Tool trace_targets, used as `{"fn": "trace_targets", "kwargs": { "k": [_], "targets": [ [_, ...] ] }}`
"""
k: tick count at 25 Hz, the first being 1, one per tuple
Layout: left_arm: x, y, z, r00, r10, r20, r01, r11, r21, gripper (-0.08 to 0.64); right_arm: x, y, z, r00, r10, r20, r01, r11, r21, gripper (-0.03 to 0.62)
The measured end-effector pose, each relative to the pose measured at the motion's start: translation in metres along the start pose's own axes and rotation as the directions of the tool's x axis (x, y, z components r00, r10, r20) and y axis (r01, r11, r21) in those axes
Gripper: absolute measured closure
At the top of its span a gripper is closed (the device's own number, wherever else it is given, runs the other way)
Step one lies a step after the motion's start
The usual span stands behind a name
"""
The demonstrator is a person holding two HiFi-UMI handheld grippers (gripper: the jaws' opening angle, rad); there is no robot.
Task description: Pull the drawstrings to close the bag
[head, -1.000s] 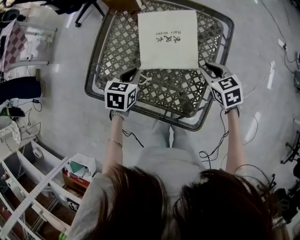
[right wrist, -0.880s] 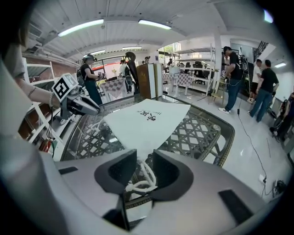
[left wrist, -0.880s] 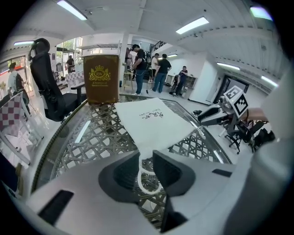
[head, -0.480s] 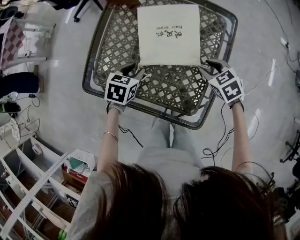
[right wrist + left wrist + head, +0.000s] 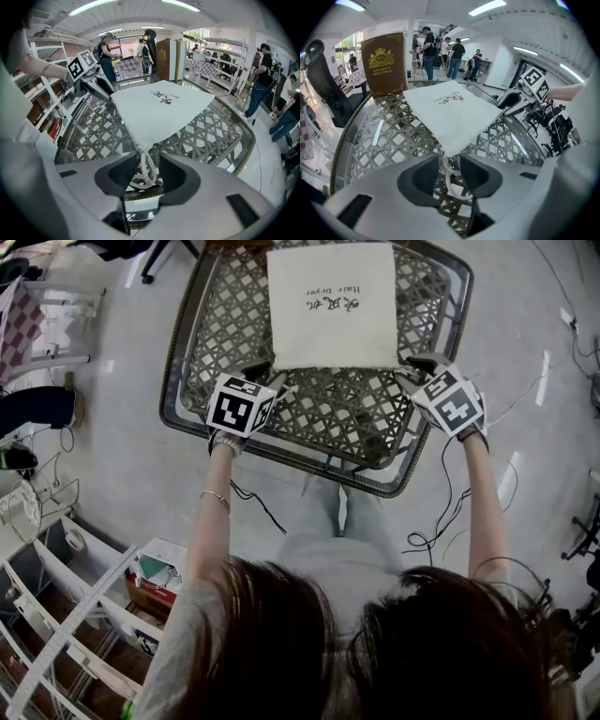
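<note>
A flat white drawstring bag (image 5: pixel 330 306) with black lettering lies on the woven-lattice glass table (image 5: pixel 180 381). My left gripper (image 5: pixel 265 371) is at the bag's near left corner. Its jaws are opening, and the white cord (image 5: pixel 449 177) hangs loose between them, untouched by the pads. My right gripper (image 5: pixel 419 367) sits at the near right corner, open, with the other cord loop (image 5: pixel 144 177) slack between its fingers. Each gripper view shows the bag (image 5: pixel 450 112) (image 5: pixel 159 110) tapering to a corner just ahead of the jaws.
A brown box with a gold crest (image 5: pixel 383 63) stands at the table's far edge. Several people (image 5: pixel 440 47) stand beyond the table. Shelving (image 5: pixel 66 615) and a cable (image 5: pixel 436 512) lie on the floor near my legs.
Both grippers moved forward, closer to the bag's near corners, and their jaws opened. The cords they held are now slack between the fingers.
</note>
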State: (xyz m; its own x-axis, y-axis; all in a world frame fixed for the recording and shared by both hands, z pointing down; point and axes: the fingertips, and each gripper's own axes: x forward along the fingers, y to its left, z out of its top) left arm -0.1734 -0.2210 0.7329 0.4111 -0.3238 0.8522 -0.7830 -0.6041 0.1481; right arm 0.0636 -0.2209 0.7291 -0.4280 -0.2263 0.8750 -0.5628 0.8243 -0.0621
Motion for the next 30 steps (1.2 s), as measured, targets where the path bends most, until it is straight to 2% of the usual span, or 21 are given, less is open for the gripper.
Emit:
{"fn": "trace_targets", "kwargs": {
  "k": [4, 9, 12, 17, 30],
  "targets": [
    [0.0050, -0.0011, -0.0016, 0.999, -0.003, -0.044, 0.005, 0.998, 0.056, 0.408, 0.0043, 0.0011, -0.0017, 0.999, 0.019, -0.049, -0.022, 0.999, -0.049, 0.436],
    [0.0067, 0.0004, -0.0019, 0.999, -0.002, -0.047, 0.005, 0.999, 0.048, 0.413, 0.0092, 0.0041, -0.0037, 0.994, 0.037, -0.099, -0.048, 0.993, -0.107, 0.471],
    [0.0075, 0.0032, -0.0026, 0.999, 0.012, -0.052, -0.008, 0.998, 0.062, 0.442, 0.0101, 0.0039, -0.0042, 0.994, 0.040, -0.103, -0.051, 0.993, -0.108, 0.480],
    [0.0067, 0.0034, -0.0028, 0.998, 0.018, -0.064, -0.012, 0.996, 0.084, 0.449, 0.0098, 0.0059, -0.0049, 0.993, 0.040, -0.111, -0.053, 0.992, -0.118, 0.503],
    [0.0051, 0.0044, -0.0050, 0.996, 0.010, -0.087, -0.002, 0.996, 0.085, 0.472, 0.0088, 0.0078, -0.0055, 0.991, 0.023, -0.130, -0.040, 0.991, -0.127, 0.551]
  ]
}}
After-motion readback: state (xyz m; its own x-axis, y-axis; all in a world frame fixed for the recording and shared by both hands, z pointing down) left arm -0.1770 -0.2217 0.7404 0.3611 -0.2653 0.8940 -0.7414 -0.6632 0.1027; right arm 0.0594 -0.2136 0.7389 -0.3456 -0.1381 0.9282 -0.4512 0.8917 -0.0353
